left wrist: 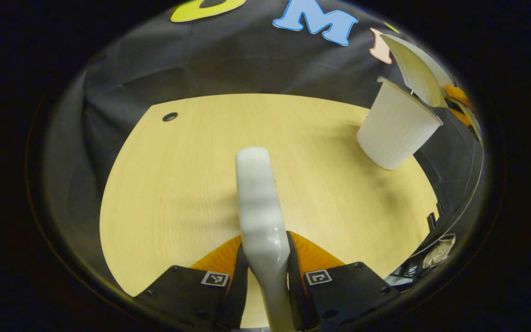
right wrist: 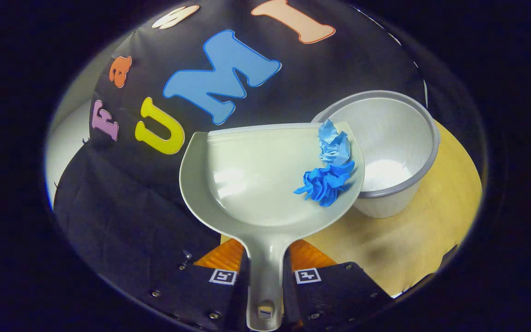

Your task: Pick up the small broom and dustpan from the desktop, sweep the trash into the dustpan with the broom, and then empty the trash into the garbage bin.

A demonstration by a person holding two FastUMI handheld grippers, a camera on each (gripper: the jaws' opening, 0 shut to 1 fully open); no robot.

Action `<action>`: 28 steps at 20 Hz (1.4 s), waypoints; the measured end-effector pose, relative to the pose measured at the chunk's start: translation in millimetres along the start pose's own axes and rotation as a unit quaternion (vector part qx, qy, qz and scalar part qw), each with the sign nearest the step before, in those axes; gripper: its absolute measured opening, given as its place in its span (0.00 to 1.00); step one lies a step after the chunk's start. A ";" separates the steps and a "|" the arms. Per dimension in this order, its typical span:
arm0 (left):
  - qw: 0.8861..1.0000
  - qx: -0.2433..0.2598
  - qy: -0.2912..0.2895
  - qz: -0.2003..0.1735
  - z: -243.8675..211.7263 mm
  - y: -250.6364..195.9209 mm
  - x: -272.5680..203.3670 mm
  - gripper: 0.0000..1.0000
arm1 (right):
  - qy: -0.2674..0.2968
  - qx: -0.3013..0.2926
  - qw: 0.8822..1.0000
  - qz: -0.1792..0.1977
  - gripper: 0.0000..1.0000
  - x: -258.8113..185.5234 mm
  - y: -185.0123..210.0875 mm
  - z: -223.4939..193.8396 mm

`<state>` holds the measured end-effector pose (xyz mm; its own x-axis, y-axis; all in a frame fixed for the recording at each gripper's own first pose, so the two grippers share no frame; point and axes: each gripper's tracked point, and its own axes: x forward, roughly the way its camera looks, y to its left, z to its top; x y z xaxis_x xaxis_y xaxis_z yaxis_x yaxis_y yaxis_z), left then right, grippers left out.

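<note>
Dustpan with blue trash sits tipped by the bin.
My right tool pinches its handle; my left tool pinches the broom above the bench. If I tip crooked, the paper may slide past the rim.
</note>
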<state>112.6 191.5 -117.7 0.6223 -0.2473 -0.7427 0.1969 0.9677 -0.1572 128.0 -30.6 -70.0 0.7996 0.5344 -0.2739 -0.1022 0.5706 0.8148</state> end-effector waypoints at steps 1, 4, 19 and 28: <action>1.000 0.001 0.001 0.000 0.3 -1.2 -1.6 0.47 | -0.009 0.035 0.999 0.013 0.31 0.6 2.9 1.7; 1.000 0.001 0.001 -0.003 0.6 -7.7 -4.4 0.47 | -0.032 0.153 0.985 0.070 0.31 -3.7 16.7 19.2; 1.000 0.006 0.004 -0.003 -0.2 -21.2 -15.9 0.48 | -0.052 0.319 0.928 0.186 0.31 2.3 68.9 31.2; 1.000 -0.007 0.005 0.005 -9.1 -13.8 -23.8 0.48 | -0.038 0.262 0.947 0.182 0.31 -10.4 88.1 3.5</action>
<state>88.2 184.5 -103.8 0.6171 -0.2366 -0.7505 0.1799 0.9709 -0.1581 112.7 11.9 6.4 0.8105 0.5781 0.0942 -0.0862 -0.0414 0.9954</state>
